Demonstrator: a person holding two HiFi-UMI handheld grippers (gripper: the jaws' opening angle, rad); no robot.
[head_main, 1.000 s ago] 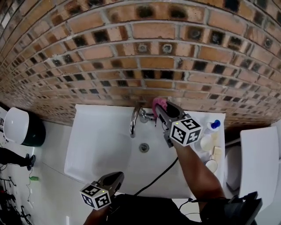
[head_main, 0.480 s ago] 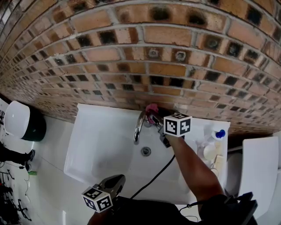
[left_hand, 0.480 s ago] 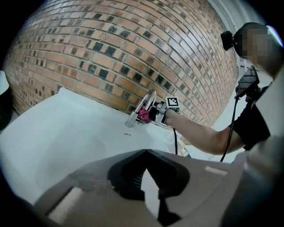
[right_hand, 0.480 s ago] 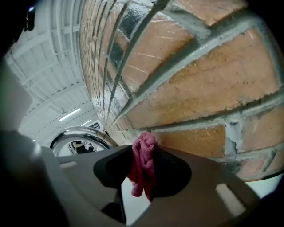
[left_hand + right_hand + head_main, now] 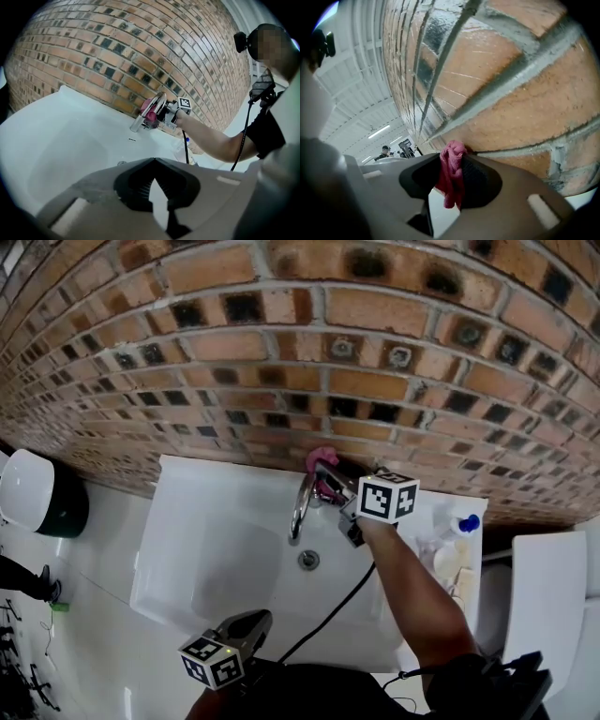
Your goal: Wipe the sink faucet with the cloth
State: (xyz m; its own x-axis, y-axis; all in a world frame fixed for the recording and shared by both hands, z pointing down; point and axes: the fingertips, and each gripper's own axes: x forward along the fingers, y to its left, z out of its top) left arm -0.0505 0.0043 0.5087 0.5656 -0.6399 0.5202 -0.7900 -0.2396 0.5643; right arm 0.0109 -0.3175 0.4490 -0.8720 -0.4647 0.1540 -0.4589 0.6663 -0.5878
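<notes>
Below the brick wall [image 5: 281, 352], the white sink [image 5: 216, 549] has a chrome faucet [image 5: 300, 507] at its back edge, where the right gripper [image 5: 330, 486] clamps the pink cloth [image 5: 322, 462] against the faucet beside the wall, while the left gripper [image 5: 246, 626] hangs closed and empty near the sink's front rim.

The faucet [image 5: 299, 509] stands behind the sink [image 5: 211, 563], against the wall [image 5: 281, 352].
</notes>
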